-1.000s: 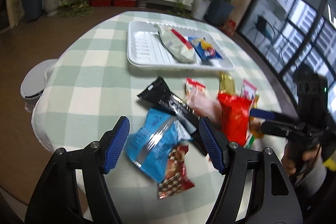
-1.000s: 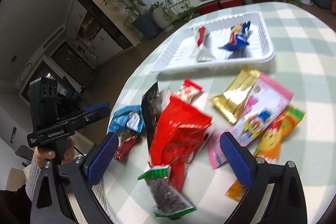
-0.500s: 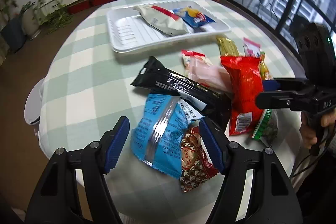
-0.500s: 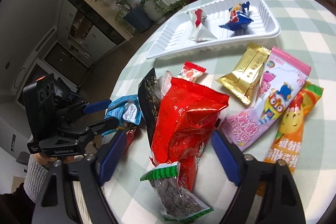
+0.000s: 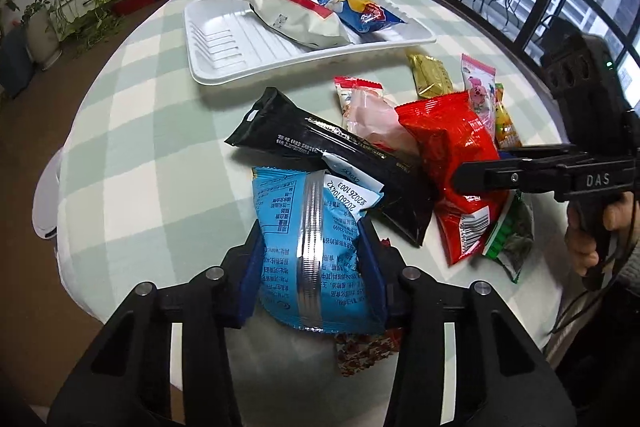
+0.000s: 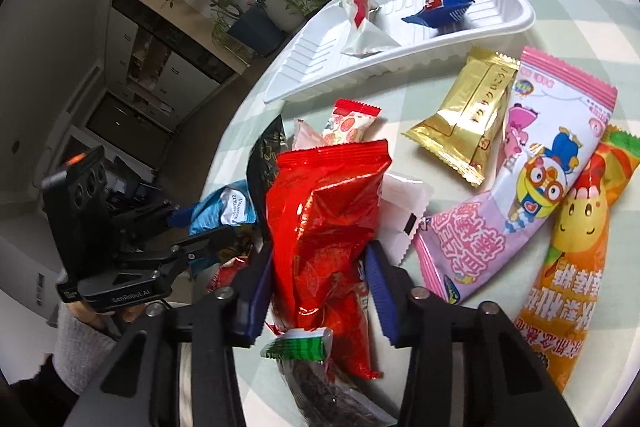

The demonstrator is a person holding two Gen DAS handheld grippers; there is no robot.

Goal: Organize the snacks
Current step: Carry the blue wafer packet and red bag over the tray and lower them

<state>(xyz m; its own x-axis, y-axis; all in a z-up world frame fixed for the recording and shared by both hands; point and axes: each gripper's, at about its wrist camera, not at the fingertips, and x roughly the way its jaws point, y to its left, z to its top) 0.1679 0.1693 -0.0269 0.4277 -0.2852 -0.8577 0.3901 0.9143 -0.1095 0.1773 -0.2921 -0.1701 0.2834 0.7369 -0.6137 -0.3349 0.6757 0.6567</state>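
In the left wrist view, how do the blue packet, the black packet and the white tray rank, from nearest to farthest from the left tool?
1. Blue packet: between the left tool's pads.
2. Black packet: just beyond, mid-table.
3. White tray: far side of the table.

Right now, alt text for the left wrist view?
The left gripper, its jaws just closed in, squeezes a blue snack packet at the near edge of a green-checked table. Beyond lie a black packet and a red bag, and a white tray holds two packets.
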